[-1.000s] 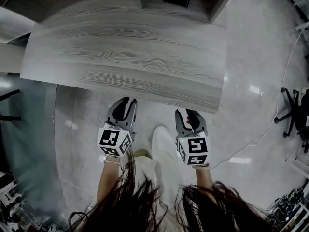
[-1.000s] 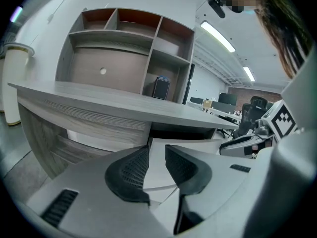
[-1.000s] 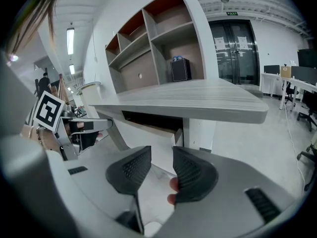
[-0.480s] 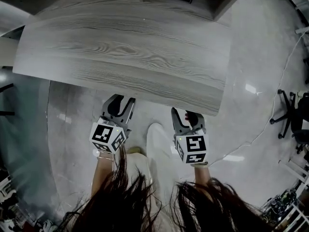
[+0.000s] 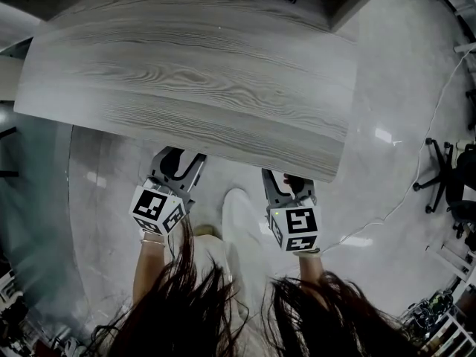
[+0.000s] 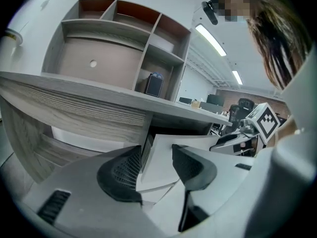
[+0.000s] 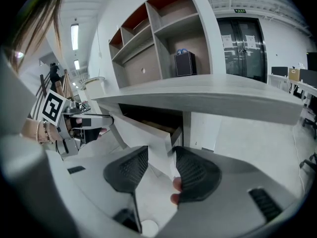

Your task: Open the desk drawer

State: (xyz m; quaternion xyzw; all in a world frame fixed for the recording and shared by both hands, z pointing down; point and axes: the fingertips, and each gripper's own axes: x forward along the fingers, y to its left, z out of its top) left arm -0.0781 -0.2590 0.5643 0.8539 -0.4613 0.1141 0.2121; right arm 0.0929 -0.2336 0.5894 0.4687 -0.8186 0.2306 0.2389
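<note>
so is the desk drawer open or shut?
Open, partway: the drawer front stands out from under the desktop, with a dark gap behind it.

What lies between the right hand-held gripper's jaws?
The drawer front, seen in the right gripper view, as that hand-held gripper opens its jaws.

One desk (image 5: 193, 80) fills the upper frame, with one drawer (image 7: 143, 129) under it. There are two grippers, left (image 5: 177, 168) and right (image 5: 287, 186), both opening with the drawer front between their jaws. One black box (image 7: 184, 63) and one floor cable (image 5: 416, 192) are also visible.
</note>
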